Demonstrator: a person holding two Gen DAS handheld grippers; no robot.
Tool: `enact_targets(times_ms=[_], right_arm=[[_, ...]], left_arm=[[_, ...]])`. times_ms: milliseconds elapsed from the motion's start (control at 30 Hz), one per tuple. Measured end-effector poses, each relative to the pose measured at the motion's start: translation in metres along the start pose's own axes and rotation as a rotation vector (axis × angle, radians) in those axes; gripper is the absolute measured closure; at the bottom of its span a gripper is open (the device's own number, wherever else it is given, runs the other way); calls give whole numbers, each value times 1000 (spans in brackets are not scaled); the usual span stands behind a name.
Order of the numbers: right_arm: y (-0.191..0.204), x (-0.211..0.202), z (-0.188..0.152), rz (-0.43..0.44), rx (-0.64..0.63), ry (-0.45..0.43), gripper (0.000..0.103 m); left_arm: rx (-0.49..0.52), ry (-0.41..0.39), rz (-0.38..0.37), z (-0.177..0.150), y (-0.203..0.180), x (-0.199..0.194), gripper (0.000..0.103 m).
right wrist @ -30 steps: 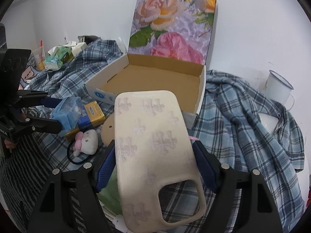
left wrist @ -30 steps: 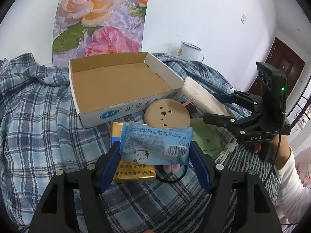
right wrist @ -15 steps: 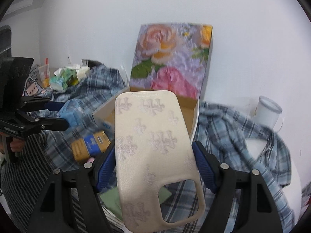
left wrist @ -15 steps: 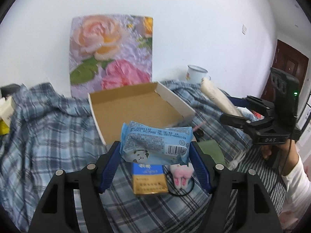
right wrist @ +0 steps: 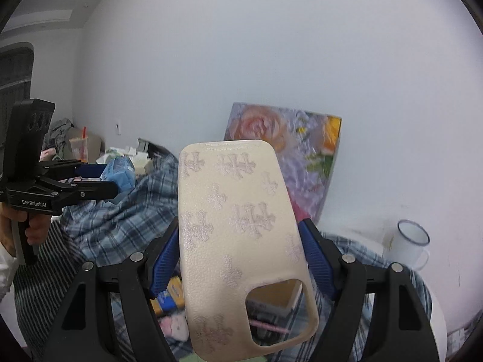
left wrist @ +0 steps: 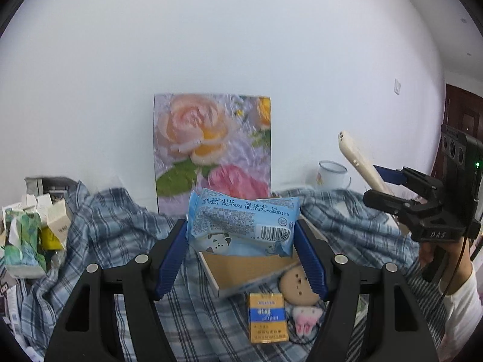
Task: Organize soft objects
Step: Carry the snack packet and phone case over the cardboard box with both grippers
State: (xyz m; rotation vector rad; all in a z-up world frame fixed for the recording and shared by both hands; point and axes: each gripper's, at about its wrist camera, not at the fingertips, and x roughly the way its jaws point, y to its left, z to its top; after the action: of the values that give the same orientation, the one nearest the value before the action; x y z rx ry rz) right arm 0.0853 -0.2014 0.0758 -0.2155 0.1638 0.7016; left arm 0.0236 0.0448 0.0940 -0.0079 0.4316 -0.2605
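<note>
My left gripper (left wrist: 241,252) clamps the blue snack packet (left wrist: 241,221) at centre frame above the open cardboard box (left wrist: 250,271), while my right gripper (right wrist: 241,264) grips the cream phone case (right wrist: 241,241) upright at centre, plaid cloth (left wrist: 105,226) below both.

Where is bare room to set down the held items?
The cardboard box floor looks bare between its white walls, partly hidden by the blue packet. In front it is crowded: yellow pack, round tan pad, pink plush. Cartons clutter the far left.
</note>
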Motion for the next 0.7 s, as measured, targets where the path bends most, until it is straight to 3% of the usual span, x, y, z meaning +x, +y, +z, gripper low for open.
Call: enact_targets(times_ms=[233,367,533,700], right_arm=[[-3,4,31,2,0,-64,29],[-8,2,51,6,17,-104,29],[-15,4,73,-8,30,-136,29],[-16,14,92,-46,22,-129,29]], left_arm=[[37,-70,61,31,-4,-3,33],[77,-106,145,47,-11,-2,33],[58,-104,210,65,-13,10,34],[53,-131,202,86,-16,22,34]])
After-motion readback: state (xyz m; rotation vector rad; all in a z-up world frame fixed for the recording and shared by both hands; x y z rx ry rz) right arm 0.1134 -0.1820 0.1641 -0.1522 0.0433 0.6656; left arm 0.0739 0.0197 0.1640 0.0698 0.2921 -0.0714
